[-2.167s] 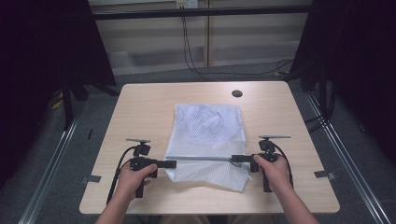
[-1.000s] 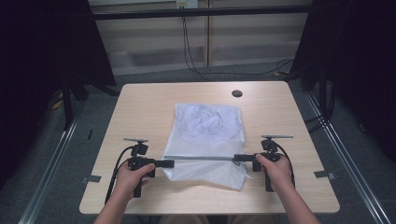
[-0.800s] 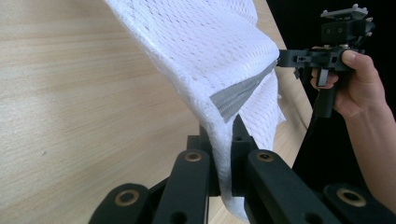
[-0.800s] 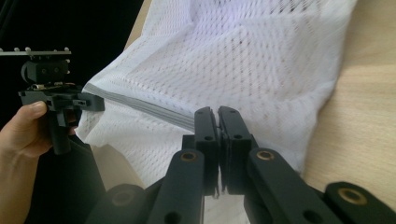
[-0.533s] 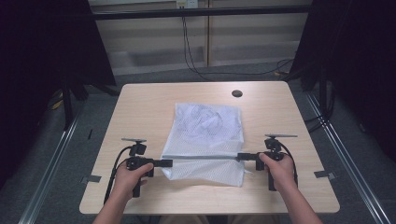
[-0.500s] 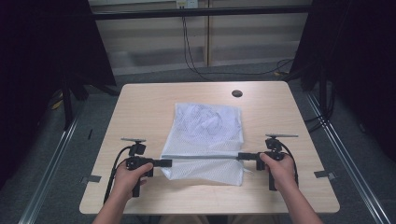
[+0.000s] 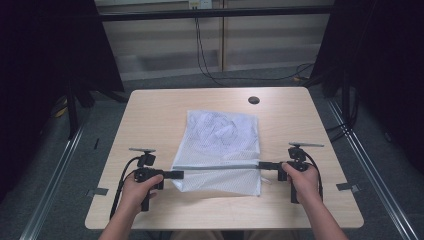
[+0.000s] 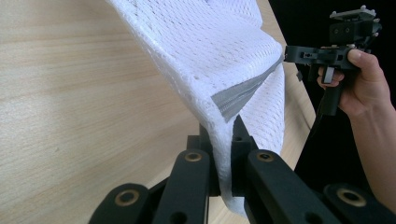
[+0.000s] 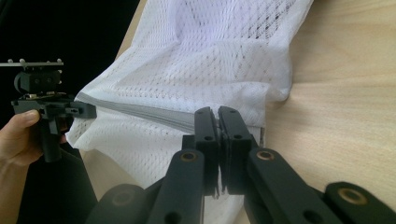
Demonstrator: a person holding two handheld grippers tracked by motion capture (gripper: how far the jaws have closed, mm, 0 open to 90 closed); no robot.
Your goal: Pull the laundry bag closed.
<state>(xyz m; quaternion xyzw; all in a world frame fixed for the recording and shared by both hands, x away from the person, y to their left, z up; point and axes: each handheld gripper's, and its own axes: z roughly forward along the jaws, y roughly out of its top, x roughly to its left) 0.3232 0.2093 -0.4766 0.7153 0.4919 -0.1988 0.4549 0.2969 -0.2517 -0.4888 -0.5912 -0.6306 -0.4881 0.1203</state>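
One white mesh bag point(image 7: 220, 150) mid-table; L gripper point(image 7: 176, 174) at 8 o'clock, R gripper point(image 7: 262, 165) at 4, both clamped on its grey edge point(image 7: 220, 167). Bare table point(image 7: 150, 115) all round.

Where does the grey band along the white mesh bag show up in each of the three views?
High view: the grey band runs level across the near part of the white mesh bag, between the two grippers.
Left gripper view: it slants from centre up to the right.
Right gripper view: it crosses mid-left, down toward the closed jaws.
Shared landmark: the wooden table.
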